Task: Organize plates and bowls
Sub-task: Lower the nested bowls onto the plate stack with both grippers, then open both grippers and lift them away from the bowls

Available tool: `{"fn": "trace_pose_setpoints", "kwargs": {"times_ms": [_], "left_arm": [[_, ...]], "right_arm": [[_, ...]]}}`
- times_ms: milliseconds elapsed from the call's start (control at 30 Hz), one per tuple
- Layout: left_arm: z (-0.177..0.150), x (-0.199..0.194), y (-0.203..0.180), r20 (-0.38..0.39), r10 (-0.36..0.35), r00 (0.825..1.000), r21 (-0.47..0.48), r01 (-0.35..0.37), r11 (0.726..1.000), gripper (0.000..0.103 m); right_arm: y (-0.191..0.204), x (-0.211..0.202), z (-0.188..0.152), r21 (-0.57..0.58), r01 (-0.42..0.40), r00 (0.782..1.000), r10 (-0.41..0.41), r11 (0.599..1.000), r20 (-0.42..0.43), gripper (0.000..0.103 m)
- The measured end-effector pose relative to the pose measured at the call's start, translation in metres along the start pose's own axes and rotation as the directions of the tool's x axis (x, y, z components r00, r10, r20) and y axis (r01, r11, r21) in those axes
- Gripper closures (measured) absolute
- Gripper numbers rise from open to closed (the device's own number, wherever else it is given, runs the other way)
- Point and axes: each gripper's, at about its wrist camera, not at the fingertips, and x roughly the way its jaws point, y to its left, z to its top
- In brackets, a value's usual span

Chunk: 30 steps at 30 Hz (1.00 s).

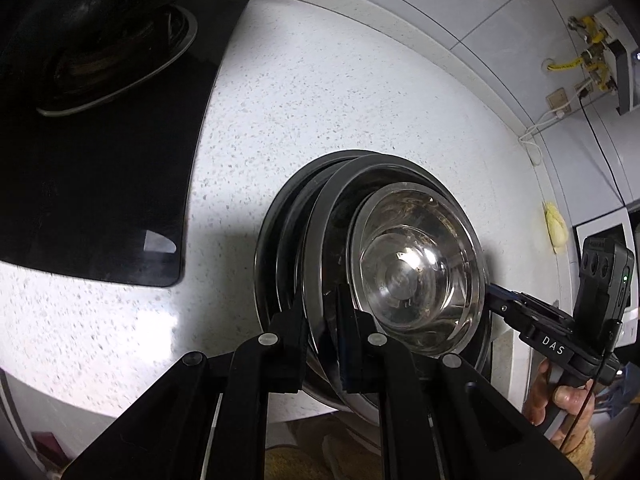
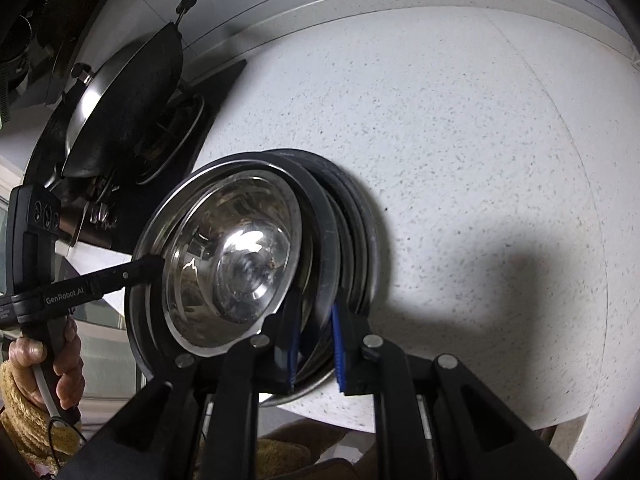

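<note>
- Right now my left gripper (image 1: 322, 344) is clamped on the rim of the top plate (image 1: 320, 240), at the near edge of the stack of plates (image 1: 268, 248).
- My right gripper (image 2: 316, 350) pinches that rim from the opposite side.
- Inside sits a steel bowl (image 1: 416, 268), on the speckled counter (image 1: 320, 92) beside the black stove (image 1: 100, 200).

A white speckled countertop (image 1: 320, 100) meets a tiled wall (image 1: 460, 4). On its left lies a black glass stove (image 1: 92, 200), and a dark wok (image 2: 120, 108) sits on its burner. Yellow-handled valves (image 1: 588, 40) hang on the wall.
</note>
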Motion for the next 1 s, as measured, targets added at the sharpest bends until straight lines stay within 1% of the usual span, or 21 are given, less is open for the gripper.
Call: {"fn": "trace_pose_setpoints", "kwargs": {"times_ms": [233,300,400,467,533,633,700,767,933,1000], "left_arm": [[-0.001,-0.004,-0.009,-0.006,0.012,1.0,0.068,-0.012,0.998,0.094],[-0.001,-0.006,-0.009,-0.004,0.014,1.0,0.077,-0.014,0.997,0.092],[-0.001,-0.009,-0.01,0.007,0.011,1.0,0.093,-0.011,0.996,0.086],[0.001,-0.01,-0.012,0.01,0.01,1.0,0.103,-0.011,0.995,0.079],[-0.001,-0.011,-0.014,0.016,0.011,1.0,0.117,-0.013,0.993,0.076],[-0.003,-0.013,-0.015,0.026,0.015,1.0,0.128,-0.018,0.992,0.075],[-0.004,-0.015,-0.015,0.034,0.013,0.999,0.129,-0.018,0.992,0.07],[-0.006,-0.018,-0.016,0.049,0.016,0.999,0.127,-0.022,0.992,0.063],[-0.015,-0.031,-0.026,0.109,0.044,0.993,0.134,-0.059,0.989,0.056],[-0.02,-0.036,-0.03,0.136,0.058,0.989,0.133,-0.076,0.988,0.055]], "right_arm": [[0.008,-0.002,-0.004,0.005,0.05,0.999,-0.05,0.999,0.014,0.087],[0.009,-0.005,-0.004,0.008,0.062,0.998,-0.062,0.998,0.027,0.087],[0.01,-0.012,-0.004,0.008,0.079,0.996,-0.079,0.997,0.045,0.087],[0.012,-0.015,-0.004,0.008,0.093,0.994,-0.093,0.996,0.055,0.087],[0.015,-0.017,-0.004,0.0,0.108,0.992,-0.107,0.994,0.064,0.087],[0.021,-0.018,-0.005,-0.014,0.127,0.989,-0.126,0.992,0.074,0.087],[0.024,-0.019,-0.006,-0.022,0.145,0.986,-0.143,0.989,0.086,0.087],[0.026,-0.021,-0.008,-0.023,0.159,0.983,-0.156,0.987,0.095,0.087],[0.024,-0.037,-0.015,-0.038,0.207,0.969,-0.199,0.978,0.147,0.087],[0.02,-0.049,-0.018,-0.033,0.217,0.961,-0.207,0.976,0.18,0.078]]}}
